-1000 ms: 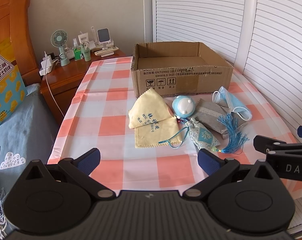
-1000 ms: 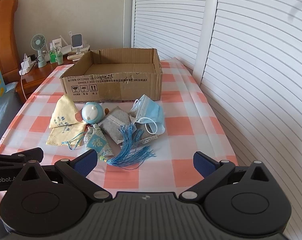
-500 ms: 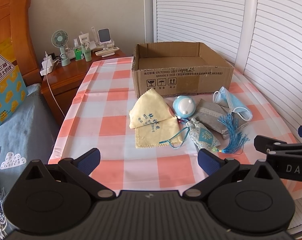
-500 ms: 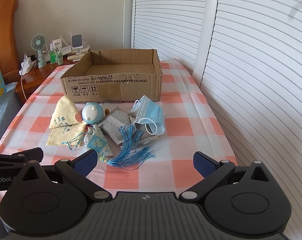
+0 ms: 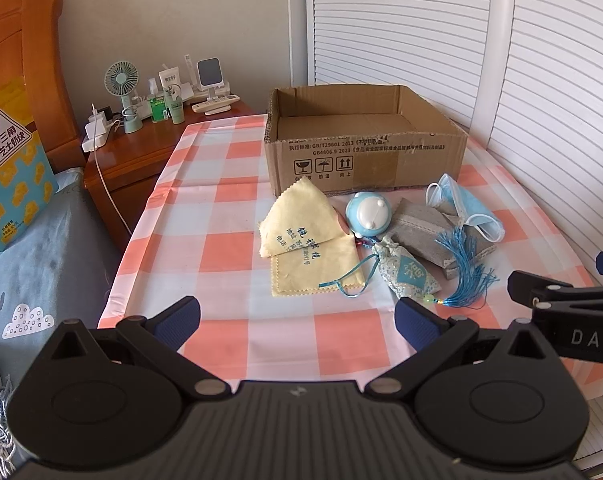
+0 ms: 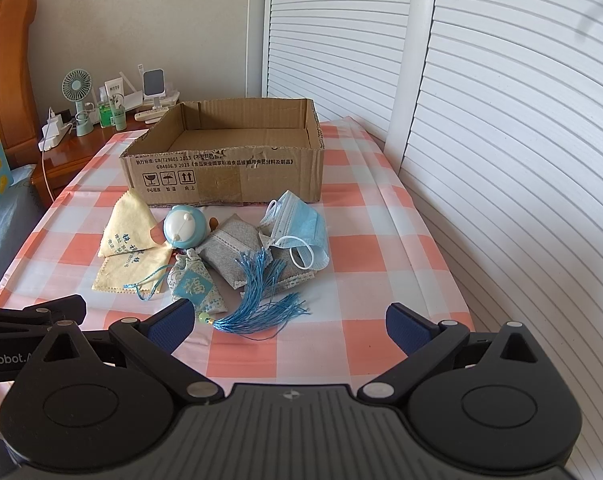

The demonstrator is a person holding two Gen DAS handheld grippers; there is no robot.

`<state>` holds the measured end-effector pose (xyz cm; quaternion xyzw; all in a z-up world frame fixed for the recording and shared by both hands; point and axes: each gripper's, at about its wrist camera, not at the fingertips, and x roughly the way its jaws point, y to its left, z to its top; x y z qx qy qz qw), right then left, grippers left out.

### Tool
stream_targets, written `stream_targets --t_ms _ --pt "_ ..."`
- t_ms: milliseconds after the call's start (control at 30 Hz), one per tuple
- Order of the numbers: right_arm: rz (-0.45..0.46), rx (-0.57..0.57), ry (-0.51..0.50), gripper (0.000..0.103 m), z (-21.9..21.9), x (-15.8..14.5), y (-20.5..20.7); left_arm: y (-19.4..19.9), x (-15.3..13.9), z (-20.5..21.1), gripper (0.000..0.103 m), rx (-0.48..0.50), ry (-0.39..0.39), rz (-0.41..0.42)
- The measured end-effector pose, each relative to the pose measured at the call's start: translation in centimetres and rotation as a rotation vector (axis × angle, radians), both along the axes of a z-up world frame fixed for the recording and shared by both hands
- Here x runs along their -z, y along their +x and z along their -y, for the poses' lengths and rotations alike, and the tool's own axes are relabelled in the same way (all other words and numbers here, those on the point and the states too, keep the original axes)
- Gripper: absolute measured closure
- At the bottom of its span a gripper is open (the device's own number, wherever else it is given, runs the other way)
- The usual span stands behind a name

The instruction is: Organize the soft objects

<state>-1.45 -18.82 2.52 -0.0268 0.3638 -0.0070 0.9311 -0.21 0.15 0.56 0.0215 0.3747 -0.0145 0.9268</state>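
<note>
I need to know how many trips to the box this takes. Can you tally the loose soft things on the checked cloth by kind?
Yellow cloths: 2
Grey pouches: 2
Blue face mask: 1
Tasselled sachet: 1
Round blue toy: 1
Total: 7, none yet in the cardboard box.

Left gripper (image 5: 297,318), right gripper (image 6: 289,318): black ribbed housings, round hubs, silver screws, blue textured pads (image 5: 415,322); white lettering on side.

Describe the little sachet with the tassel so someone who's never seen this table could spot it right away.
Find the open cardboard box on the checked tablecloth; a cluster of soft items lies in front of it. The sachet is nearest the viewer, the only pouch with a teal diamond patch and a long blue tassel.
</note>
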Motion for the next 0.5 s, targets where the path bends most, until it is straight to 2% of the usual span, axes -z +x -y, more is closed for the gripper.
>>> stream_targets --t_ms 500 --pt "0.002 0.000 -0.001 0.000 -0.02 -0.04 -0.08 -0.09 -0.13 -0.09 0.000 -0.001 0.004 0.004"
